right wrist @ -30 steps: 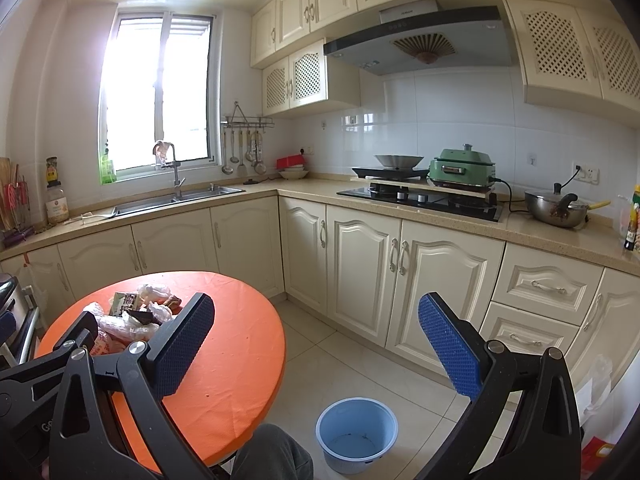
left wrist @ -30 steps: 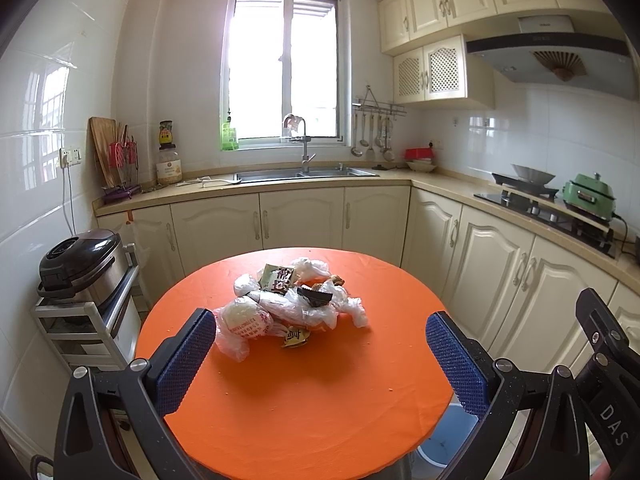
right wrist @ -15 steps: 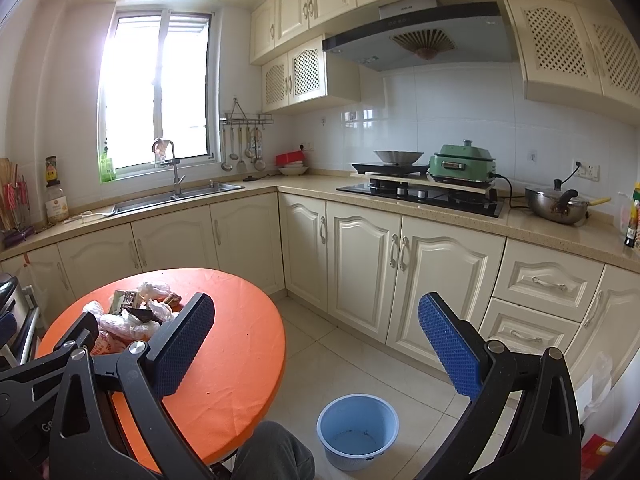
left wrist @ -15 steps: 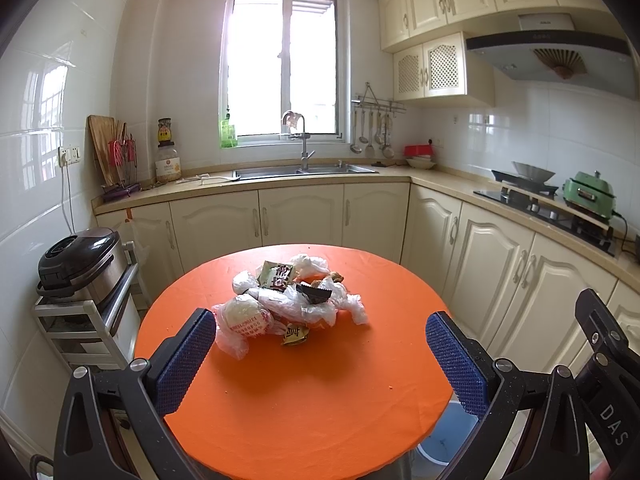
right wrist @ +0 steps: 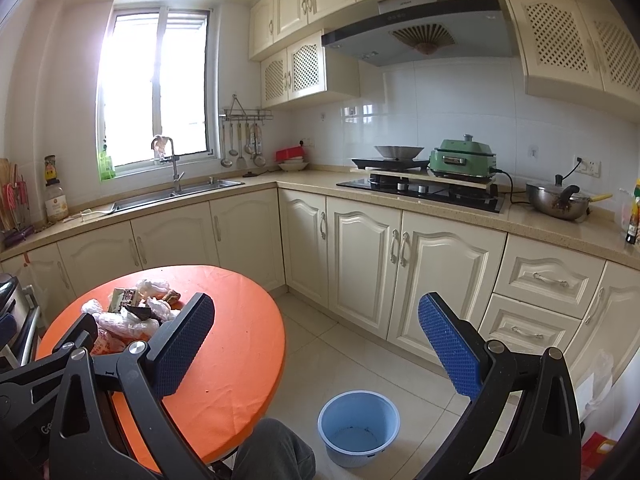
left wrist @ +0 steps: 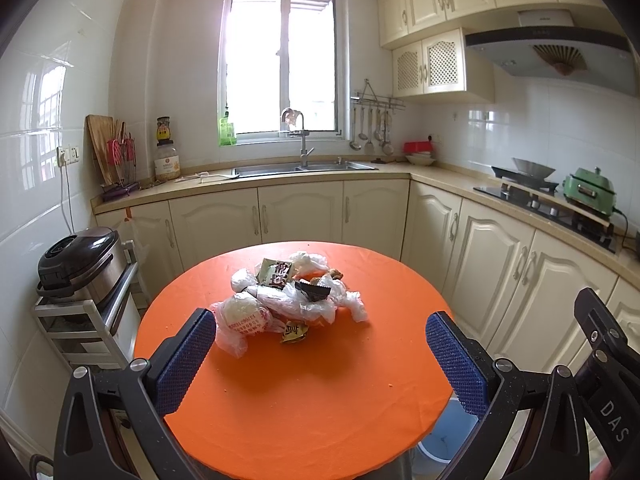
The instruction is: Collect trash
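The left gripper point(left wrist: 320, 356) hangs above the near part of the round orange table point(left wrist: 340, 400) with its blue-padded fingers point(left wrist: 186, 360) spread wide and nothing between them. Past its left finger a dark rice cooker point(left wrist: 76, 260) sits on a white rack beside the table. Ahead of the gripper, well apart from the pads, lies the trash pile point(left wrist: 286, 296), on the far half of the tabletop. The heap is longer than it is deep: its long axis runs roughly from the near left to the far right across the left wrist view, starting at a white plastic bag with red print point(left wrist: 240, 320) at the near-left end, which nearly lines up with the left pad in that view. Moving right, a green and brown wrapper point(left wrist: 276, 272) stands tilted at the far side, a small gold wrapper point(left wrist: 294, 332) lies at the near edge, a dark torn packet point(left wrist: 314, 290) sits on top, and crumpled clear bags point(left wrist: 348, 304) trail off at the right end. Under the table's right edge a blue bucket point(left wrist: 448, 436) shows on the floor.

The right gripper point(right wrist: 316, 344) is held off the table's right side, over the tiled floor, its fingers equally wide apart and gripping nothing. In the right wrist view the bucket stands upright and looks almost empty, just beside the person's knee point(right wrist: 276, 452).
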`<state>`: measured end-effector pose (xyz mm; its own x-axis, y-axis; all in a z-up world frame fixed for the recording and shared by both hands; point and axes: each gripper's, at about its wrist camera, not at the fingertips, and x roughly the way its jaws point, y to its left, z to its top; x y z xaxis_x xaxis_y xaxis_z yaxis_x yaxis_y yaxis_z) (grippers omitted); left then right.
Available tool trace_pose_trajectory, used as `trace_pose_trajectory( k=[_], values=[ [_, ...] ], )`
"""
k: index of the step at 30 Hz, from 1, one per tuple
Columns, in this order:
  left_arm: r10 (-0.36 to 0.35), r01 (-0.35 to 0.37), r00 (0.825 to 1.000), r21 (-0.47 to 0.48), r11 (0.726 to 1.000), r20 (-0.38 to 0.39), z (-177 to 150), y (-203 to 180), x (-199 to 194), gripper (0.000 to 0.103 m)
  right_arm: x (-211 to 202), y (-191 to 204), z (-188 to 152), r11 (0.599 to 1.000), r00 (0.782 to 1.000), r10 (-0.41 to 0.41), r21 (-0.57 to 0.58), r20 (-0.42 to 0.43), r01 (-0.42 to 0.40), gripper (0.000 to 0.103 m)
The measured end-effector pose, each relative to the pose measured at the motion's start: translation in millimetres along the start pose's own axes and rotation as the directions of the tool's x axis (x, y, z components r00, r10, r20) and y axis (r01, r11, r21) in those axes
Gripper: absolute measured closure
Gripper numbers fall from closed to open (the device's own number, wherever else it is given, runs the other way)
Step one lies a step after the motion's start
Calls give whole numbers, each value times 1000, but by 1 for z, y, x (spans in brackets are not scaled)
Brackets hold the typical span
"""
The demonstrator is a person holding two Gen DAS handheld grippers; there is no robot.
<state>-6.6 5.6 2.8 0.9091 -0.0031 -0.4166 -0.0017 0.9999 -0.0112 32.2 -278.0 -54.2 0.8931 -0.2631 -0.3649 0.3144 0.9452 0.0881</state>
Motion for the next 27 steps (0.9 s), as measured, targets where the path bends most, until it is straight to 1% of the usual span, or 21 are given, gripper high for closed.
trace_pose_trajectory(
  k=[17, 27],
  values=[
    [2, -2, 1000, 6, 1000, -18, 1, 0, 9, 1, 8, 2, -6, 1000, 1000, 0, 3, -19, 0, 0],
    [1, -1, 996, 0, 1000, -85, 6, 18, 40, 1, 27, 22, -9, 1000, 996, -1, -10, -86, 1, 0]
  ],
)
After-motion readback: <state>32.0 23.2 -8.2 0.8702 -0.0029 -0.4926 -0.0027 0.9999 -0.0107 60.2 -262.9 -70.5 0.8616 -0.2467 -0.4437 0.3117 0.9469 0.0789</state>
